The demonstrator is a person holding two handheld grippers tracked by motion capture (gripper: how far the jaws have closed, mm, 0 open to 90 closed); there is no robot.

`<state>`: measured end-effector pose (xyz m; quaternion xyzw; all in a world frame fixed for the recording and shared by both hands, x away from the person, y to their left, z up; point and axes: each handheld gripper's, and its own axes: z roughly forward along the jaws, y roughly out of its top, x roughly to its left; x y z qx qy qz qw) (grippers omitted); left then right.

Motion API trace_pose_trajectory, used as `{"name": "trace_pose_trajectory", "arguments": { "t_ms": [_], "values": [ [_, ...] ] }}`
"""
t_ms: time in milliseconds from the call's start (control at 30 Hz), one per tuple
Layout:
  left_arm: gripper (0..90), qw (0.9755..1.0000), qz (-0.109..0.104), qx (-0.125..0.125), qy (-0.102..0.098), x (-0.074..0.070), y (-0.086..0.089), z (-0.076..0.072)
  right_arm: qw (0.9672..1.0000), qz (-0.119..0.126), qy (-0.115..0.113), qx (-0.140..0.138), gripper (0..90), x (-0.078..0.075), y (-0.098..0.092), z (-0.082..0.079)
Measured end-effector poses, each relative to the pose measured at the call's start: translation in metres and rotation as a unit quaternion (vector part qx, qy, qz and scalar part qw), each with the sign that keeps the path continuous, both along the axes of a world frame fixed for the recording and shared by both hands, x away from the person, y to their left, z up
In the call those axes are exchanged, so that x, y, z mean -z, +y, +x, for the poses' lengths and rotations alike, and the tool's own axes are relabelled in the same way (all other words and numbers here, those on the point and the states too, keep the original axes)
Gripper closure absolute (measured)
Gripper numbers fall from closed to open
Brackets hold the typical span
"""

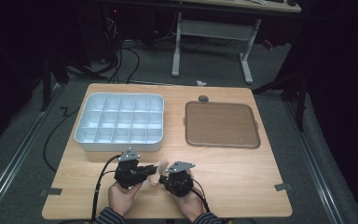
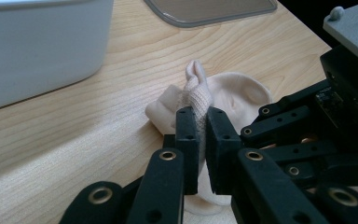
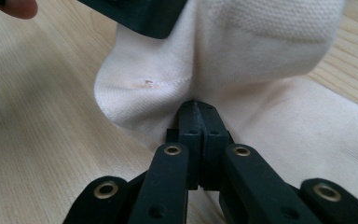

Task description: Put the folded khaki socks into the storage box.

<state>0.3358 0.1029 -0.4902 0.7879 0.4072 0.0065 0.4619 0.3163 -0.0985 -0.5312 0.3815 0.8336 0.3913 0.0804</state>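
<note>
**Desk:** Sock, is it? Caption me the frame.

**Operator:** Small cream knitted sock [image 1: 159, 170], low centre of the high view, on the pale wooden table [image 1: 242, 172] between my two tools. I have my left gripper [image 1: 150, 171] clenched on the ribbed cuff, which stands up as a narrow fold between its jaws in the left gripper view. My right gripper [image 1: 164, 178] is clamped on the cloth too: in its own view the jaws meet with a pinch of the fabric's edge between them.

**Desk:** Which step is that?

**Operator:** By my reading, the two-handed handling of the sock, either folding it or spreading it out; both grips are set. I cannot tell whether it is bound for the white plastic compartment box [image 1: 120, 122], upper left of the high view, or for the brown flat rectangular tray [image 1: 221, 124] to its right; both stand well apart from the sock.

**Desk:** And next?

**Operator:** Probably a joint lift or fold. That calls for both hands moving together, or the thin pinch on the right may slip.

**Desk:** What do the views add?

**Operator:** The right gripper view shows a stitched seam across the sock [image 3: 177, 70]; the high view makes it a pale lump. The left gripper view shows the cuff ribbing [image 2: 196, 95] and the box wall [image 2: 42, 46] at upper left. Only the high view gives the box's grid of cells.
</note>
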Motion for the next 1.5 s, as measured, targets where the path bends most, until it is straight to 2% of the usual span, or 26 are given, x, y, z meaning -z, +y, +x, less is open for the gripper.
{"name": "trace_pose_trajectory", "arguments": {
  "t_ms": [367, 500, 567, 767, 800, 833, 867, 1033, 1067, 1167, 1300, 1400, 1467, 1500],
  "values": [
    [85.0, 1.0, 0.008, -0.004, 0.002, 0.0, 0.002, 0.001, 1.0, 0.002, 0.005, -0.004, 87.0, -0.001, 0.003, 0.001],
    [85.1, 0.9999, 0.009, -0.007, 0.002, -0.001, 0.004, 0.001, 1.0, 0.001, 0.005, 0.005, 84.2, -0.008, -0.003, -0.001],
    [85.0, 0.9999, 0.01, -0.011, -0.001, -0.002, 0.005, 0.001, 0.9999, 0.003, -0.004, 0.012, 83.2, -0.012, -0.008, -0.002],
    [85.0, 0.9998, 0.014, -0.016, -0.001, -0.004, 0.007, 0.002, 0.9975, 0.02, -0.022, 0.064, 81.2, -0.025, -0.041, -0.009],
    [85.0, 0.9998, 0.014, -0.016, -0.001, -0.004, 0.007, 0.002, 0.9975, 0.02, -0.022, 0.064, 81.2, -0.025, -0.041, -0.009],
    [85.0, 0.9997, 0.015, -0.017, -0.002, -0.004, 0.007, 0.002, 0.9958, 0.024, -0.025, 0.085, 79.8, -0.028, -0.053, -0.01],
    [85.0, 0.9997, 0.015, -0.018, -0.001, -0.003, 0.007, 0.002, 0.9958, 0.024, -0.025, 0.085, 79.8, -0.028, -0.053, -0.01],
    [85.0, 0.9997, 0.013, -0.022, -0.003, -0.005, 0.007, 0.001, 0.9893, 0.023, -0.029, 0.141, 73.6, -0.028, -0.082, -0.012],
    [85.0, 0.9996, 0.013, -0.023, -0.003, -0.005, 0.007, 0.001, 0.9893, 0.023, -0.029, 0.141, 73.6, -0.028, -0.082, -0.012],
    [85.0, 0.9996, 0.012, -0.024, -0.004, -0.005, 0.007, 0.001, 0.9867, 0.022, -0.023, 0.16, 68.8, -0.023, -0.089, -0.015],
    [84.9, 0.9996, 0.011, -0.025, -0.006, -0.005, 0.005, 0.0, 0.9864, 0.018, -0.02, 0.162, 68.2, -0.02, -0.09, -0.016],
    [85.0, 0.9996, 0.011, -0.024, -0.007, -0.005, 0.004, 0.0, 0.9875, 0.007, -0.003, 0.158, 70.9, -0.012, -0.09, -0.015],
    [84.9, 0.9996, 0.013, -0.024, -0.009, -0.005, 0.003, -0.001, 0.9877, 0.006, -0.001, 0.156, 72.2, -0.01, -0.091, -0.015],
    [84.9, 0.9996, 0.013, -0.024, -0.01, -0.005, 0.003, -0.001, 0.9876, 0.009, 0.008, 0.157, 76.8, -0.006, -0.092, -0.016]
  ]
}}
